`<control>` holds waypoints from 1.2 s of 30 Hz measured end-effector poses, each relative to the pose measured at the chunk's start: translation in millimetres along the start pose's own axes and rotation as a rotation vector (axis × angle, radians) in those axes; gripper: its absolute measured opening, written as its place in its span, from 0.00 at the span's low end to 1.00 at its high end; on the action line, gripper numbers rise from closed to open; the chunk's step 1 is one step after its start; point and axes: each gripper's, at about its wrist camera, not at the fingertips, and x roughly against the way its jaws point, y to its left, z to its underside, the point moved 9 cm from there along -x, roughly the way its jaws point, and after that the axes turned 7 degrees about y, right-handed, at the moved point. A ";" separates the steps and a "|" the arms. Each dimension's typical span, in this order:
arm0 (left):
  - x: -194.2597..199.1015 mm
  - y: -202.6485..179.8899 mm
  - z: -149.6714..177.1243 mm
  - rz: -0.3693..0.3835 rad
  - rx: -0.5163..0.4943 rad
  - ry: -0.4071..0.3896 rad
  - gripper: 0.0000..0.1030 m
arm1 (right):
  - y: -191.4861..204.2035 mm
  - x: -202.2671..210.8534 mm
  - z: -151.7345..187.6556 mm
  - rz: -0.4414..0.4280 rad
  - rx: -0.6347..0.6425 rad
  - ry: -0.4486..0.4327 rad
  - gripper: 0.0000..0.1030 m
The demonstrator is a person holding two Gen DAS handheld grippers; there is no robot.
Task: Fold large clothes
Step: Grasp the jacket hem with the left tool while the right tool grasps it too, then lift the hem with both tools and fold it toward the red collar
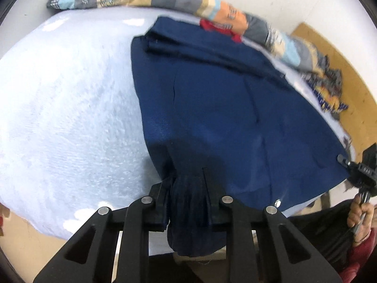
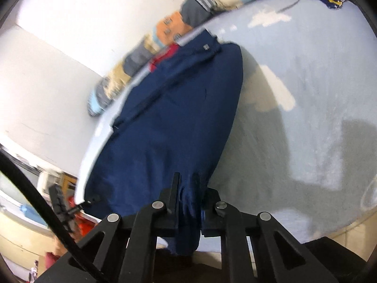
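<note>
Both grippers, left gripper [image 1: 188, 195] and right gripper [image 2: 189, 200], have jaws clamped on the bunched near hem of the smooth navy garment [image 1: 223, 108]; fuzzy pale-blue bed [image 1: 70, 118] lies open alongside

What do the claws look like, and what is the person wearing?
Both the left claw and the right claw are matte black, with flat ribbed fingers on slotted linkage arms joined by round silver pins. A black cable curves past the right one. The person's sleeve looks red.
</note>
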 end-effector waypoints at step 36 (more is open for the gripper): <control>139.0 -1.5 -136.5 0.097 0.092 -0.352 0.21 | 117.4 93.1 -115.9 -0.241 0.206 -0.236 0.12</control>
